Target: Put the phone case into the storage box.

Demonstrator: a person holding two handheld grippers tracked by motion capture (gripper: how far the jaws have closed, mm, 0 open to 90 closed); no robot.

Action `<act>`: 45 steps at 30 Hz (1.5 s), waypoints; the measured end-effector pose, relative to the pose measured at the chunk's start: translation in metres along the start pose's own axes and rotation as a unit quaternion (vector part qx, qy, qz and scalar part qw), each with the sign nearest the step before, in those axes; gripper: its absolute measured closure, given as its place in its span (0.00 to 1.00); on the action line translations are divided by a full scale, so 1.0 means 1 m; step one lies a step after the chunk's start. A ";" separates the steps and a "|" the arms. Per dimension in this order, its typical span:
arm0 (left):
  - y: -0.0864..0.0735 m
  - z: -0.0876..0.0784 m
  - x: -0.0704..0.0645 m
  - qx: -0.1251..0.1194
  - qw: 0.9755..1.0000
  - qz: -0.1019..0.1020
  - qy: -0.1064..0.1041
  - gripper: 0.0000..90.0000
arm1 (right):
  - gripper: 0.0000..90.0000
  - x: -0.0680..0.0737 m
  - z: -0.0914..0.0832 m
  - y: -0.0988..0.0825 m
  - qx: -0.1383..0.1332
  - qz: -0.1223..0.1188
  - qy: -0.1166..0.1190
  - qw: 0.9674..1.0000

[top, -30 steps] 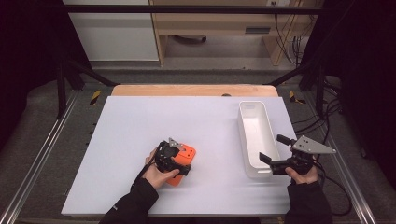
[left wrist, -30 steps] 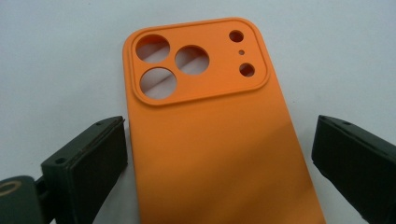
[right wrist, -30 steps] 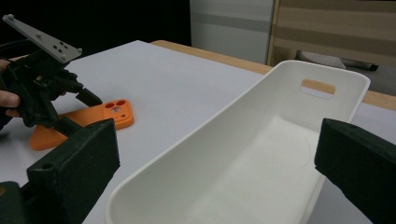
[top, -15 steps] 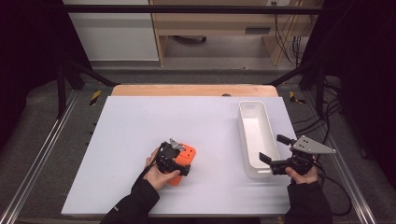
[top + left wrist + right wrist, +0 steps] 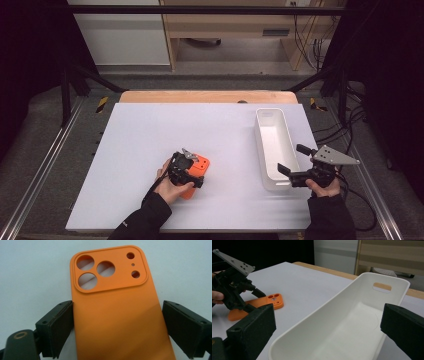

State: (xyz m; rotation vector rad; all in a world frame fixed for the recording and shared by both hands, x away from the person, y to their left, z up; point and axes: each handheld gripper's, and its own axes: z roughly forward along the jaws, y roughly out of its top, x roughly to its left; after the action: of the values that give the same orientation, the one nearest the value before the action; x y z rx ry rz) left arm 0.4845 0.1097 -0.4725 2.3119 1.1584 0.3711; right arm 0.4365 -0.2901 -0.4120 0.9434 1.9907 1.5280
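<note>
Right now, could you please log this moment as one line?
left claw: closing around phone case | right claw: open at bin

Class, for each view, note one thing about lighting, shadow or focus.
High view: white table evenly lit, surroundings dark. Left gripper view: orange phone case sharp, shaded towards the bottom. Right gripper view: white bin clear, near tongs soft.

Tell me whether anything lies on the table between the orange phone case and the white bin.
Nothing visible does. The orange phone case lies flat between the jaws of the left hand-held gripper, which have just been closing. The stretch of table from there across to the white bin is bare, and the bin's inside looks empty.
</note>
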 end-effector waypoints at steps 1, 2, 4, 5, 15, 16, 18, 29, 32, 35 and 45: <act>0.000 0.000 0.000 0.000 1.000 -0.001 0.001 0.13 | 0.01 0.000 0.000 0.000 0.000 0.000 0.000 1.000; 0.000 0.000 0.000 0.000 1.000 -0.002 0.002 0.13 | 0.01 0.000 0.000 0.000 0.000 0.000 0.000 1.000; 0.000 0.000 0.000 0.000 1.000 -0.003 0.002 0.13 | 0.00 0.000 0.000 0.000 0.001 0.001 0.000 1.000; 0.000 0.000 0.000 0.000 1.000 -0.004 0.002 0.13 | 0.00 0.000 0.000 0.000 0.000 0.002 0.000 1.000; 0.001 -0.001 -0.002 0.002 1.000 -0.001 0.007 0.14 | 0.00 0.000 0.000 0.000 0.000 0.002 0.000 1.000; 0.001 -0.001 -0.002 0.001 1.000 0.000 0.007 0.14 | 0.00 0.000 -0.001 0.000 0.000 0.002 0.000 1.000; 0.001 -0.001 -0.002 -0.001 1.000 0.000 0.007 0.14 | 0.00 0.000 -0.001 0.000 0.000 0.002 0.001 1.000; 0.004 -0.010 -0.001 -0.011 1.000 0.004 0.005 0.14 | 0.00 0.000 -0.001 0.000 -0.001 0.002 0.001 1.000; 0.004 -0.013 0.001 -0.017 1.000 0.001 0.004 0.14 | 0.01 0.000 -0.001 0.000 -0.001 0.002 0.001 1.000; 0.005 -0.017 0.001 -0.020 1.000 0.000 0.002 0.14 | 0.00 0.000 -0.001 0.000 -0.002 0.001 0.001 1.000; 0.009 -0.030 0.002 -0.040 0.999 0.004 -0.006 0.15 | 0.00 0.000 -0.001 0.000 -0.001 0.001 0.001 1.000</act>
State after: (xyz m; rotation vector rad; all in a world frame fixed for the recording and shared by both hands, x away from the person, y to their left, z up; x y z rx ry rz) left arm 0.4774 0.1172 -0.4426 2.2478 1.1090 0.3973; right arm 0.4360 -0.2907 -0.4114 0.9445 1.9900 1.5328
